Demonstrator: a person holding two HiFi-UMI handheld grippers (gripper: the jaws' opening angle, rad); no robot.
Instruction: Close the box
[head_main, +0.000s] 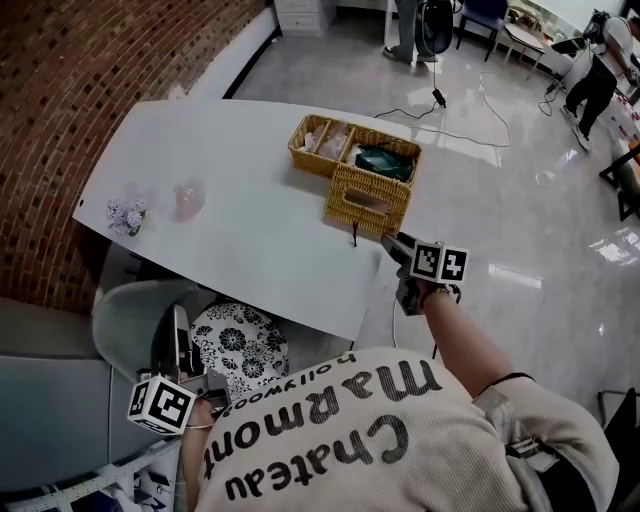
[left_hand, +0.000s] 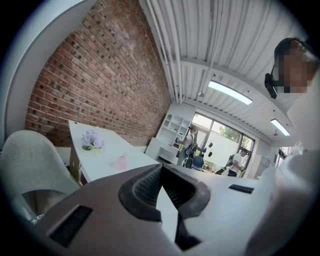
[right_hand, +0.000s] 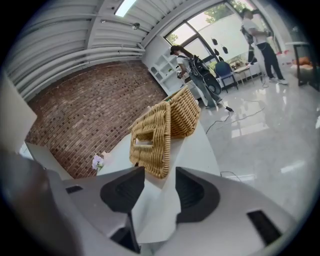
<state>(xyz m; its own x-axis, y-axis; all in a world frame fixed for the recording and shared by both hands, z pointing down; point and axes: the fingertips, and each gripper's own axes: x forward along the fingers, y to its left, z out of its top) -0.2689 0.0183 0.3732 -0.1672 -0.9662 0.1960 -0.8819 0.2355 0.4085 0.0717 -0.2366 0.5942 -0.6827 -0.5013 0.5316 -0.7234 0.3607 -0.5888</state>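
One wicker box open on desk, lid standing at its near side | right hand-held gripper spread, empty, near lid | left hand-held gripper pressed together, idle | risk: nudging lid may slide the light, unbraced box across desk.

Woven wicker box sits open (lid folded down against its near side).

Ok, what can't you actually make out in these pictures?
- Wicker box contents: head view, too small; right gripper view, the open lid blocks the inside.
- Pink thing on the table: head view, blurred and small.
- Lid's hinge: hidden behind the lid in both views.
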